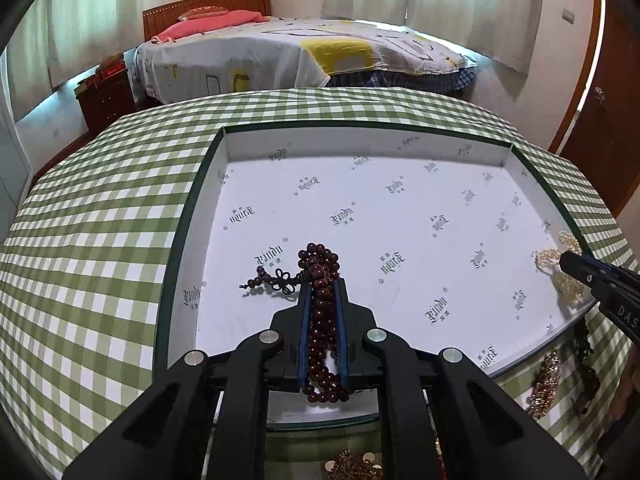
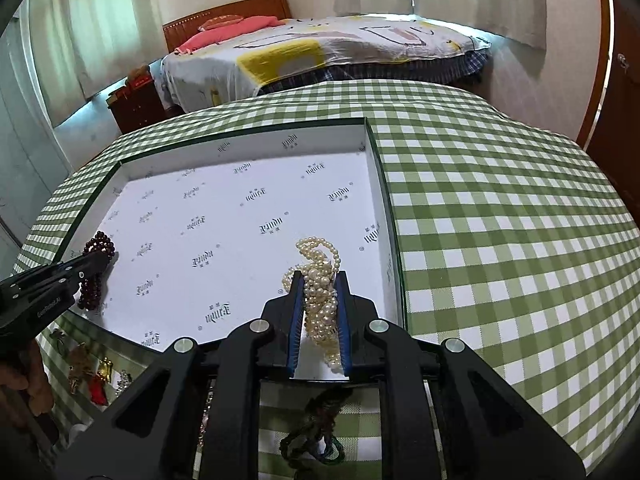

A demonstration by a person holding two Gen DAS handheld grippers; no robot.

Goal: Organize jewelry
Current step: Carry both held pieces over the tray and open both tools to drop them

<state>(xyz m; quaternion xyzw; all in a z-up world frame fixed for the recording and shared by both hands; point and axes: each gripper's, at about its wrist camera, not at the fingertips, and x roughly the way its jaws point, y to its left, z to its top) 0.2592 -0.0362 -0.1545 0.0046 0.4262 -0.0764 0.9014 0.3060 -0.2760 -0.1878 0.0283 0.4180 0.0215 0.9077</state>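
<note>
My left gripper (image 1: 323,278) is shut on a dark red bead bracelet string (image 1: 320,264), held over the near left part of a wide shallow white box (image 1: 224,148) with a dark green rim. Its knotted tassel hangs to the left. My right gripper (image 2: 319,276) is shut on a bundle of white pearl necklaces (image 2: 318,256), over the box's near right part (image 2: 374,148). The right gripper and pearls (image 1: 550,258) show at the right edge of the left wrist view. The left gripper and red beads (image 2: 98,246) show at the left of the right wrist view.
The box sits on a table with a green and white checked cloth (image 1: 100,208). Loose jewelry lies on the cloth in front of the box: gold pieces (image 1: 544,384), a dark green beaded piece (image 2: 316,428), red and gold items (image 2: 96,376). A bed (image 1: 280,52) stands beyond.
</note>
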